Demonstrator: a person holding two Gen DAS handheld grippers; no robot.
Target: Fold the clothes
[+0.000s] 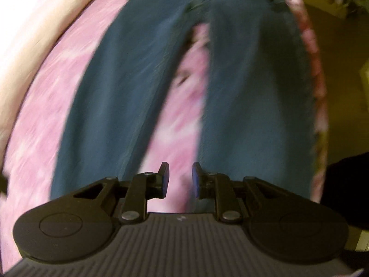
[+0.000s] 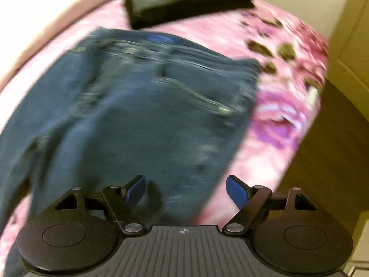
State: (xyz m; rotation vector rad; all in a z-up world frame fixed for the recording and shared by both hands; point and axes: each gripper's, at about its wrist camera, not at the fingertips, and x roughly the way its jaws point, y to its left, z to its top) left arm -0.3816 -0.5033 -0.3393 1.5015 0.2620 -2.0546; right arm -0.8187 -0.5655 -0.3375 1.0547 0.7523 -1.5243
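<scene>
Item: one pair of blue denim jeans (image 2: 143,106), lying spread flat on the pink floral bed cover (image 1: 46,120), waistband and pocket seams facing up toward the far side of the bed, the two legs (image 1: 110,106) running back toward the near edge and parting so that a strip of cover is showing between them. Handling, as judged: cloth that is limp yet thick and fairly heavy, dragging rather than floating when lifted, creasing firmly at seams; not fragile, not slippery. Best holds are likely the doubled, stiff places, namely the waistband corner near the bed's right edge and a leg hem, where a pinch is gripping several layers. Left gripper (image 1: 180,180) is hanging over the gap between the legs, its blue pads (image 1: 165,177) narrowly apart with nothing between them. Right gripper (image 2: 185,192) is hovering over the seat of the jeans, jaws standing wide, empty. Beyond the waistband, a folded dark garment (image 2: 186,0) is resting at the far edge of the bed. Both views are motion-blurred.
</scene>
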